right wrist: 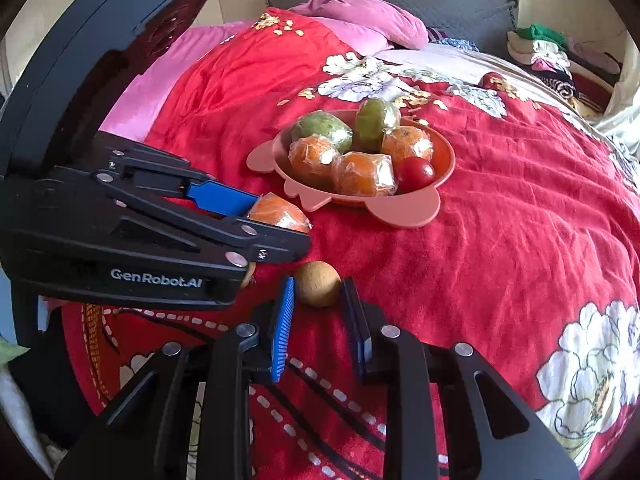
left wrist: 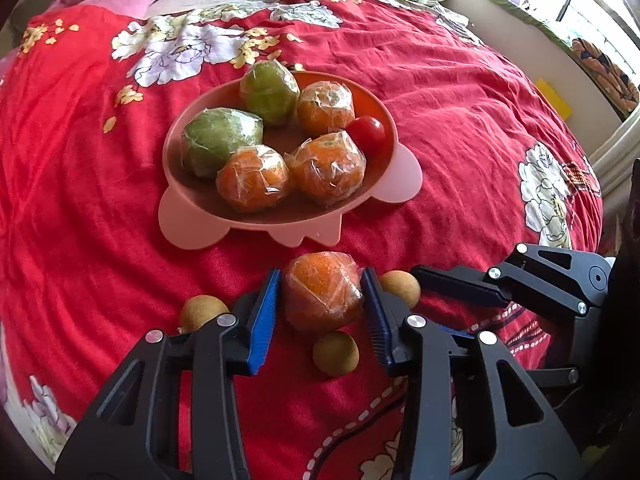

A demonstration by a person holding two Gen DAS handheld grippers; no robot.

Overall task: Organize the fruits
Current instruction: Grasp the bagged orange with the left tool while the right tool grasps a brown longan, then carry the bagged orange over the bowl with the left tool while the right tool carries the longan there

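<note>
1. Left tongs (left wrist: 322,298), lower centre, clamp a wrapped orange (left wrist: 321,294) on the bed (left wrist: 460,128).
2. Right tongs (right wrist: 318,292) close on a small brown fruit (right wrist: 319,283).
3. Another brown fruit (right wrist: 249,276) sits mostly hidden behind the left tongs.

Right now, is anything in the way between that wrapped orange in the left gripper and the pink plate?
Nothing visible. Only bare red bedspread lies between the wrapped orange in the left gripper and the pink plate; the small brown fruits sit nearer the grippers.

You've a wrapped orange (left wrist: 320,296) between your left claw's (left wrist: 320,300) pads; a tan longan (right wrist: 319,283) sits at your right claw's (right wrist: 318,294) tips
</note>
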